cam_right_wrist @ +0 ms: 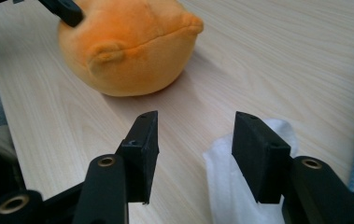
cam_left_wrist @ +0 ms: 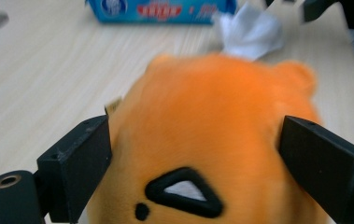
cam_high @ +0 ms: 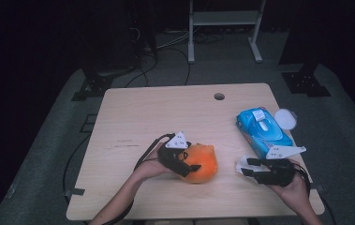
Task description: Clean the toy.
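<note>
Orange plush toy [cam_left_wrist: 212,135] sits between your left gripper's [cam_high: 183,165] wide jaws, unpinched | right gripper [cam_right_wrist: 195,149] gapes empty beside white wipe [cam_right_wrist: 233,186] | back out straight.

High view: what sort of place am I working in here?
Probably a lab or recording room, not a home. A bare wooden table with a cable hole stands on grey carpet, cables trail over the floor behind it, and a metal frame stands in the dark background.
</note>
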`<move>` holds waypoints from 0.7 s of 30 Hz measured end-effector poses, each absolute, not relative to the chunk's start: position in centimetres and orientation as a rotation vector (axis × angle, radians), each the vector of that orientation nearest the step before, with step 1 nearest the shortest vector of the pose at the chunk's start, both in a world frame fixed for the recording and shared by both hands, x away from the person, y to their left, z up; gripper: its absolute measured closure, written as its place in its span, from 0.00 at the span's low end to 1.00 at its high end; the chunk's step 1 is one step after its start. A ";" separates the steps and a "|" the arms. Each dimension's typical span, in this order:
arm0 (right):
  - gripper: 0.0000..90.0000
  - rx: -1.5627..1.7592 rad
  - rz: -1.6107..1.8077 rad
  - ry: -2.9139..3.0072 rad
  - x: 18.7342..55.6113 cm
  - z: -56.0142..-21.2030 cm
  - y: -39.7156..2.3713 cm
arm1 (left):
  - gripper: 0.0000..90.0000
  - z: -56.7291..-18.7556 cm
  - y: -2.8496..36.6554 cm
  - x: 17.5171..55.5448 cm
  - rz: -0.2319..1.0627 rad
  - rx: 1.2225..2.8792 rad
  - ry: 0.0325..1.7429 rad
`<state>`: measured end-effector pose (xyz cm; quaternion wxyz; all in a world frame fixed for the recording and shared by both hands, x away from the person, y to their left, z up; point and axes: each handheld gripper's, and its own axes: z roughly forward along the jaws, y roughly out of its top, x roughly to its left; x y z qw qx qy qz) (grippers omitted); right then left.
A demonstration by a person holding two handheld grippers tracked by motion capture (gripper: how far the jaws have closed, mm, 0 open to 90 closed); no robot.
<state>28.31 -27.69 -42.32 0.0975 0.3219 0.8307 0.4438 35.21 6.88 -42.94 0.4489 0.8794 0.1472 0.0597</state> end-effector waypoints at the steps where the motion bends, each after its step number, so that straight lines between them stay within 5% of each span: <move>1: 0.55 0.948 1.313 2.463 28.3 -42.3 -27.6 | 0.12 -43.4 7.0 35.3 0.124 2.162 0.386; 12: 0.55 0.897 1.354 2.473 28.1 -42.2 -26.2 | 0.47 -42.3 6.5 33.8 0.189 2.179 0.338; 21: 0.56 0.916 1.385 2.464 28.1 -42.4 -26.5 | 0.53 -41.4 6.9 33.9 0.200 2.123 0.353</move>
